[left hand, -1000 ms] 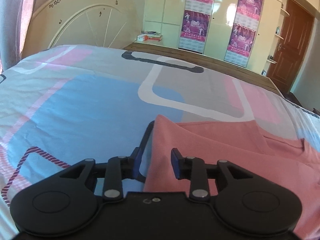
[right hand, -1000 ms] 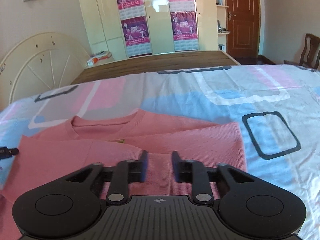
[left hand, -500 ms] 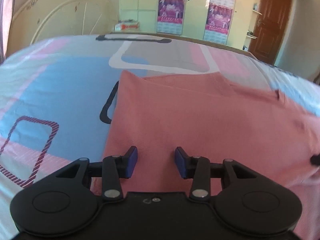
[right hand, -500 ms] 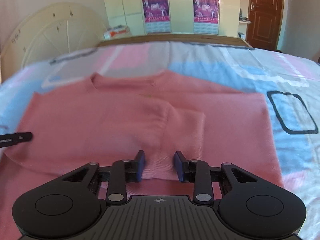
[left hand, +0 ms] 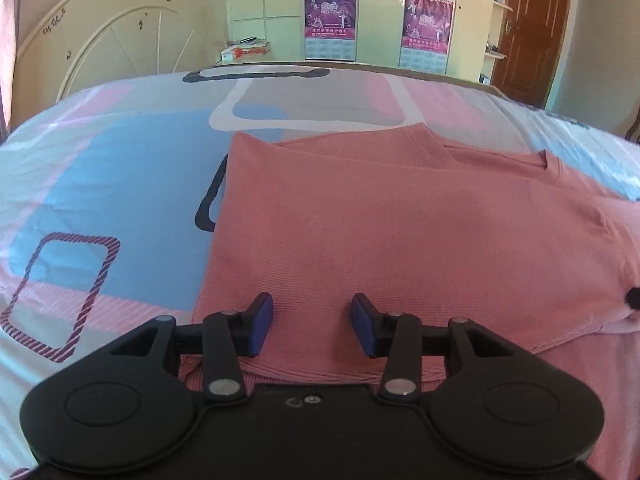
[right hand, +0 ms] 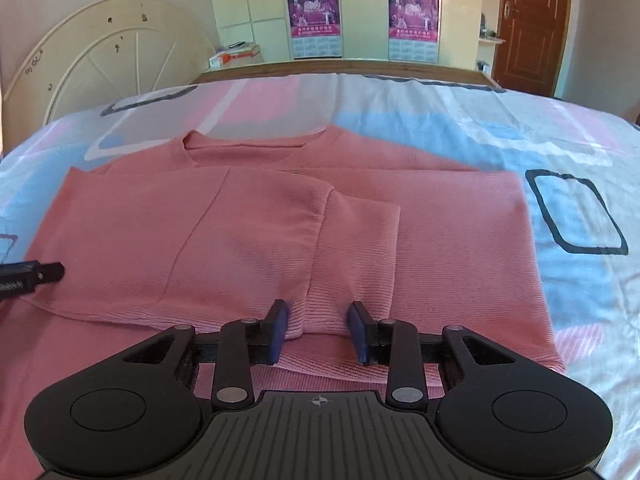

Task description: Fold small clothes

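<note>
A bed (left hand: 120,168) fills most of both views, covered by a sheet (right hand: 500,128) printed with pale blue, pink and grey blocks and rounded rectangles outlined in white, black and striped maroon. The pink sweater (left hand: 380,240) lies flat on this sheet with its neckline (right hand: 256,146) pointing toward the far edge of the bed, and both sleeves are folded in over the body so that the cuffs (right hand: 352,264) meet near its lower middle. The left tool (left hand: 312,326) sits low over the sweater's near left corner, its blue pads (left hand: 262,322) spread apart with only flat fabric between them and nothing pinched. The right tool (right hand: 320,330) is over the sweater's lower middle, its pads likewise spread, bracketing the folded cuff ends without closing on them. Beyond the bed's far edge a wooden footboard (right hand: 360,68) runs across, and behind it stands a cream wardrobe (right hand: 360,8) carrying two magenta posters (right hand: 314,12). Left of the wardrobe a cream arched headboard (left hand: 108,44) with spoke lines leans against the wall, and a small stack of boxes (left hand: 246,51) rests beside it. Right of the wardrobe is a dark brown door (left hand: 528,28).
</note>
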{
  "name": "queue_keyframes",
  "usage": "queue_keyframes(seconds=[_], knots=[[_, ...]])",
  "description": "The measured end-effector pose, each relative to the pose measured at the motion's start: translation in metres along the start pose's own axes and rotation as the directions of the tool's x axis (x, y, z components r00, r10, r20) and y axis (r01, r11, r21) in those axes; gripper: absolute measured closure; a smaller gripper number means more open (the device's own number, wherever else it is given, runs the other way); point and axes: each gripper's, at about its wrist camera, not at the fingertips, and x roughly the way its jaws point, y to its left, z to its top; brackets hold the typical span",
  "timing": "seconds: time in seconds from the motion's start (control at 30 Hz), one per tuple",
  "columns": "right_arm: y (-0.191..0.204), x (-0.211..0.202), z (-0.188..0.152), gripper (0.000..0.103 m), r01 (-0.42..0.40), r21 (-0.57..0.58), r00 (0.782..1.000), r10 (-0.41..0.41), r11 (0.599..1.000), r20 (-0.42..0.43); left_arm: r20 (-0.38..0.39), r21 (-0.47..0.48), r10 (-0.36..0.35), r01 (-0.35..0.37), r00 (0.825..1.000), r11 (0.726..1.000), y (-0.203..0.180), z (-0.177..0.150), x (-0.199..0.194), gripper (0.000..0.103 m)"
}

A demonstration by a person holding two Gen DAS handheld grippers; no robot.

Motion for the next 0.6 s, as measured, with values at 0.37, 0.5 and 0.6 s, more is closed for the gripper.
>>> queue_keyframes(seconds=[0.37,0.5,0.6], knots=[[0.014,-0.029,-0.008,0.07,-0.103,0.004,0.994,0.103,0.995,0.029,0.006,0.024,-0.039,0.039,0.999,0.999,-0.032,-0.001,-0.031,0.046],[0.014,-0.036,-0.006,0.07,-0.102,-0.019,0.993,0.103,0.995,0.059,0.013,0.029,-0.071,0.07,0.997,0.997,-0.049,0.001,-0.042,0.04],[0.014,-0.039,-0.006,0.07,-0.103,-0.05,0.992,0.106,0.993,0.066,0.005,0.037,-0.084,0.083,0.996,0.996,-0.06,-0.006,-0.049,0.039]])
